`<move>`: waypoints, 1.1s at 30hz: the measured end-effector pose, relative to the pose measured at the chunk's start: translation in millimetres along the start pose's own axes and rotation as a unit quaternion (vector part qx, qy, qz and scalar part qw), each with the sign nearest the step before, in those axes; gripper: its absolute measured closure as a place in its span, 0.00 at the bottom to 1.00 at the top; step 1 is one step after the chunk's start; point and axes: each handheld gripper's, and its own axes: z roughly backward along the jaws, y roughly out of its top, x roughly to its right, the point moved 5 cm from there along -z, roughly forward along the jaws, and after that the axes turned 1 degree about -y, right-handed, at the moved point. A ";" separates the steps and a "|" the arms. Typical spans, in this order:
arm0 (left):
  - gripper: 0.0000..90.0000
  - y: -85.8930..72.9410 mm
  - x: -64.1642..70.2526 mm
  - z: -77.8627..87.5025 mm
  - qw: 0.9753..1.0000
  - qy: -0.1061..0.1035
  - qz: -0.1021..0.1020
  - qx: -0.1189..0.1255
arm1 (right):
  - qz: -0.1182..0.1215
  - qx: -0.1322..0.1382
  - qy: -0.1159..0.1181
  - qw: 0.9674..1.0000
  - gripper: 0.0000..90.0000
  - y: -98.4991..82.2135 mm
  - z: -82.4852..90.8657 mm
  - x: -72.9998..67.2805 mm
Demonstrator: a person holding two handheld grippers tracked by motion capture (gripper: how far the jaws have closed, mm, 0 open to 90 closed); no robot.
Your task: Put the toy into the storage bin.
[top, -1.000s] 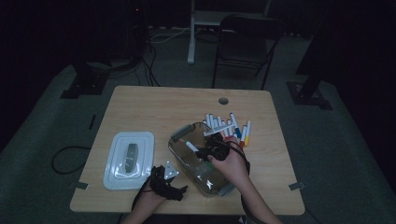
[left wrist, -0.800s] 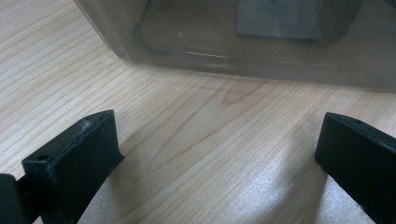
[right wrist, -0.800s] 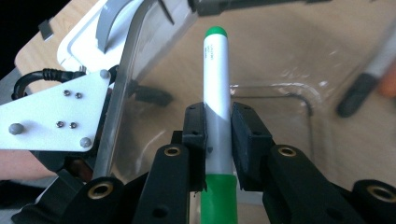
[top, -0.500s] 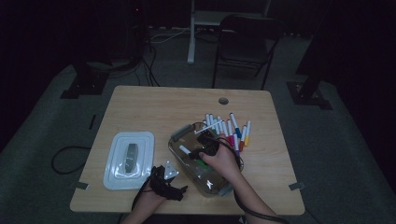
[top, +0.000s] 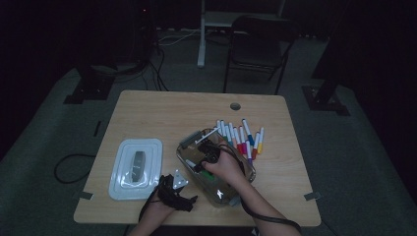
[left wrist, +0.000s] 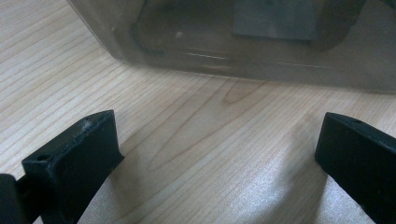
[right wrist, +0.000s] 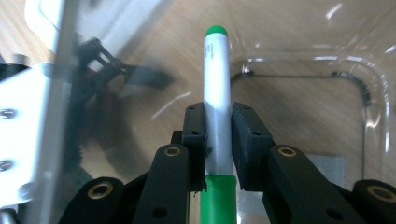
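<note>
The left gripper [top: 173,192] is held low at the near edge of the scene, left of the middle, and its jaws are kept wide apart with nothing between them. The left forearm is seen coming in from the near side. The right gripper [top: 205,156] is held farther and more to the right, pointed down and to the left, and its jaws are pressed together on a thin body. The right hand [top: 227,167] is wrapped around it, with the forearm stretched from the near right.

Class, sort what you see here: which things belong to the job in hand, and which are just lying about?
In the job:
green marker
clear box
right gripper
row of markers

Lying about:
lid
left gripper
chair
</note>
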 end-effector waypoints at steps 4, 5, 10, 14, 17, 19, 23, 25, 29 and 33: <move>0.00 0.0 -0.2 0.1 1.000 0.001 -0.001 -0.001 | -0.001 -0.028 0.002 1.000 0.85 -3.3 -10.9 0.7; 0.00 0.0 -0.2 0.1 1.000 0.000 -0.001 0.000 | -0.001 -0.036 0.000 0.999 0.85 -4.2 -13.5 -0.1; 0.00 0.0 -0.2 0.2 1.000 0.000 -0.001 -0.001 | 0.001 -0.059 0.006 0.998 0.85 -6.3 -18.7 -3.9; 0.00 0.0 -0.2 0.2 1.000 0.000 -0.001 -0.001 | 0.002 -0.070 0.010 0.998 0.84 -7.5 -22.2 -6.4; 0.00 0.0 -0.2 0.1 1.000 0.000 -0.001 0.000 | 0.005 -0.079 0.009 0.997 0.82 -9.2 -24.1 -6.8; 0.00 0.0 -0.2 0.1 1.000 0.000 -0.001 0.000 | 0.009 -0.081 0.002 0.997 0.78 -9.7 -24.8 -6.5; 0.00 0.0 -0.2 0.1 1.000 0.000 -0.001 -0.001 | 0.013 -0.071 -0.001 0.997 0.73 -9.1 -20.9 -5.5; 0.00 0.0 -0.1 0.0 1.000 0.000 0.000 0.000 | 0.010 -0.057 0.007 0.998 0.70 -7.9 -15.5 -4.6; 0.00 0.0 0.0 0.0 1.000 0.000 0.000 0.000 | 0.016 -0.030 0.003 0.999 0.64 -6.5 -3.0 -1.7; 0.00 0.0 0.0 0.2 1.000 -0.001 0.000 -0.001 | 0.023 0.006 0.011 1.000 0.57 -6.0 15.4 1.8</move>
